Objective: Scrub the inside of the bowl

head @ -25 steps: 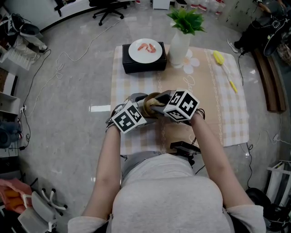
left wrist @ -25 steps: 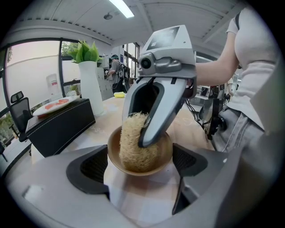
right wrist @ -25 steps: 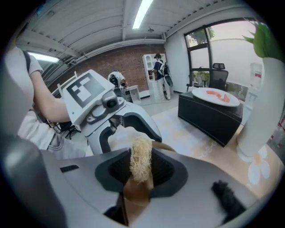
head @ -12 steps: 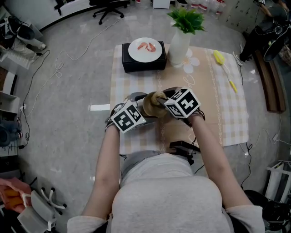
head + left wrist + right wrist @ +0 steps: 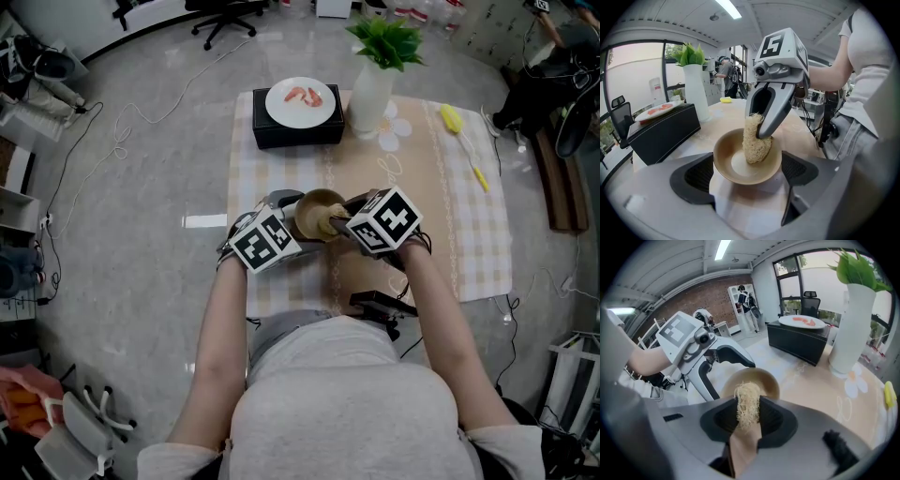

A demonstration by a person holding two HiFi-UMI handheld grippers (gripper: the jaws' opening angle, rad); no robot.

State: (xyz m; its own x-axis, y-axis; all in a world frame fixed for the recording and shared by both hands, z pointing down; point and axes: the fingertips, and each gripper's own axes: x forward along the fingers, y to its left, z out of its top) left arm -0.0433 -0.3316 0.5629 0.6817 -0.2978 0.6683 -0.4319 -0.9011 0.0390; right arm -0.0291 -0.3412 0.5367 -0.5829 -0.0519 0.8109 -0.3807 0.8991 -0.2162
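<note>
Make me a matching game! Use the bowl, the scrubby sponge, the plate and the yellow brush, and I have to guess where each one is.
Things:
1. bowl
2. loofah scrubber
3. plate
4. yellow brush

Places:
A. on top of the black box
B. pinched in the right gripper
C. lying by itself on the tablecloth
D. held between the jaws of the left gripper

Pairs: 1-D, 2-B, 3-A, 4-C
</note>
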